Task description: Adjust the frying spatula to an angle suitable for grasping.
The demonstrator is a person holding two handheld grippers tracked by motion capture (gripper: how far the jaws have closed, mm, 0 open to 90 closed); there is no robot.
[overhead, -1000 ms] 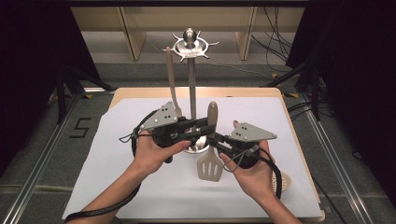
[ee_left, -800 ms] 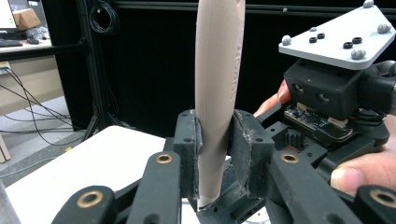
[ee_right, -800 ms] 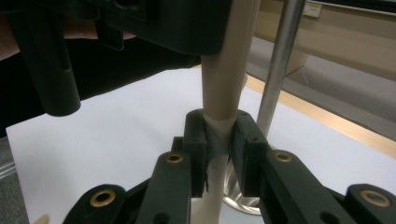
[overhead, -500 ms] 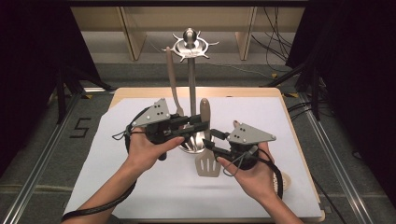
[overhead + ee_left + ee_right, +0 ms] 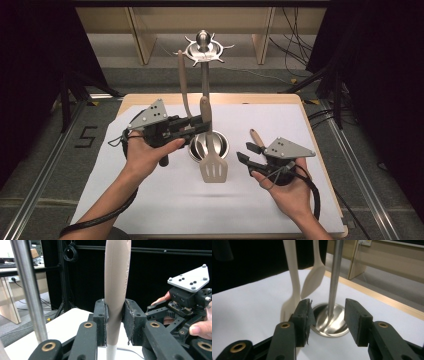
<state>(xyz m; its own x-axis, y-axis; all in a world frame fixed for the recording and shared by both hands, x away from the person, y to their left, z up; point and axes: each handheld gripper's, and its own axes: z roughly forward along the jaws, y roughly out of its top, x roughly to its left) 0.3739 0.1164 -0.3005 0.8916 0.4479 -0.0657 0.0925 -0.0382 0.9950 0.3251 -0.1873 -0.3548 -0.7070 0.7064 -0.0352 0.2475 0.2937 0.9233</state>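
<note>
1. Left claw [image 5: 202,121] clamped on the handle of the spatula [image 5: 214,170]; in the left gripper view both pads press the beige handle [image 5: 117,287] from either side.
2. Spatula hangs near upright, slotted blade down, just in front of the steel base [image 5: 210,145] of the rack [image 5: 204,50].
3. Right claw [image 5: 244,158] gapes, jaws just opened, nothing between them. It sits right of the base, apart from the spatula. In the right gripper view [image 5: 327,322] the gap frames the rack's pole [image 5: 334,277] and base dish.
4. A spoon [image 5: 183,82] hangs from the rack's top ring, left of the pole.
5. A wooden-handled tool [image 5: 256,139] lies on the white sheet [image 5: 150,200] beside the right claw.
6. Sheet covers the table [image 5: 280,98].
</note>
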